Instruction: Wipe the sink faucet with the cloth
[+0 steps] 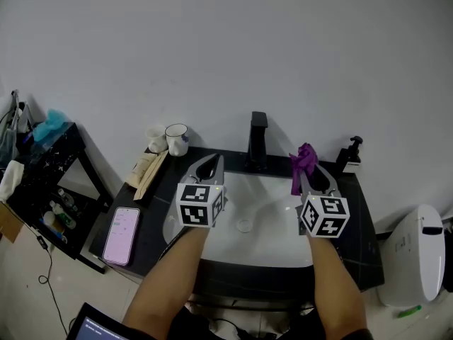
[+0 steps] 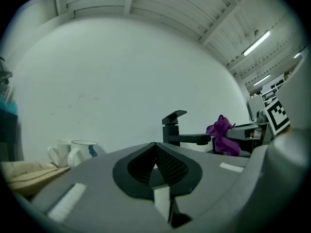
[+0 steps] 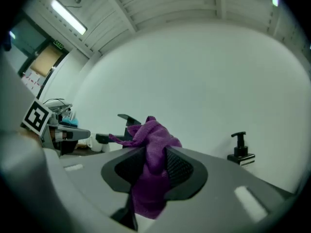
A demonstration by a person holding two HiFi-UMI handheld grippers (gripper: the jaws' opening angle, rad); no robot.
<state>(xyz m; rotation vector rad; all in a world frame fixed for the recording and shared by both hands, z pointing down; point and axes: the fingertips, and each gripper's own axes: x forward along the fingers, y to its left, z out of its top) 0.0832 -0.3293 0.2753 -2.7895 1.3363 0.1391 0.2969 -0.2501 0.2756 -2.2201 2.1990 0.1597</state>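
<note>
A black faucet [image 1: 257,142] stands at the back of a white sink [image 1: 272,227] set in a dark counter. My right gripper [image 1: 307,168] is shut on a purple cloth [image 1: 304,160], held just right of the faucet and apart from it. In the right gripper view the purple cloth [image 3: 151,164] bunches between the jaws, with the faucet [image 3: 116,135] behind it at left. My left gripper [image 1: 210,163] hovers left of the faucet, shut and empty. In the left gripper view the faucet [image 2: 180,131] and the cloth [image 2: 222,136] lie ahead to the right.
A white mug [image 1: 177,139] and a second cup [image 1: 156,138] stand at the counter's back left, by a wooden tray [image 1: 147,172]. A phone [image 1: 121,235] lies at the left front. A black soap dispenser [image 1: 350,154] stands back right. A dark shelf [image 1: 49,183] is at far left, a white bin [image 1: 413,253] at right.
</note>
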